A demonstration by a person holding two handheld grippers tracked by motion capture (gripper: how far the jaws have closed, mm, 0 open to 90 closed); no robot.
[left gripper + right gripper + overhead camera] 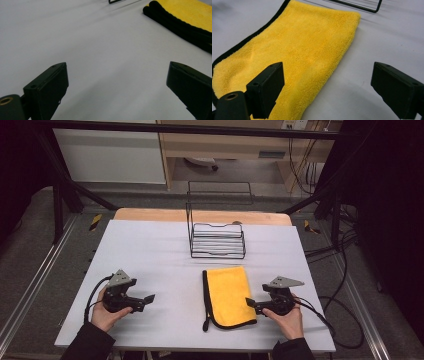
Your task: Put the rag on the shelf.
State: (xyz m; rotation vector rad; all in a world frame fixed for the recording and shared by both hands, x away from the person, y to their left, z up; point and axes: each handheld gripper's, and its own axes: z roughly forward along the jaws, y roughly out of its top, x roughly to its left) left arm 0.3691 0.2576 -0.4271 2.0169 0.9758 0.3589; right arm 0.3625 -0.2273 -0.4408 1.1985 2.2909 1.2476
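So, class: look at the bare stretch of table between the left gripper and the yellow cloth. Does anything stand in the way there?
Nothing visible does. The left gripper, its fingers apart and holding nothing, points across bare white table toward the folded yellow cloth. The wire rack stands farther back, off that line.

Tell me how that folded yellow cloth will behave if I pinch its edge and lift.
The yellow cloth looks like soft pile fabric, so it will probably droop and unfold. It seems light; pushing would likely bunch it on the table rather than slide it.
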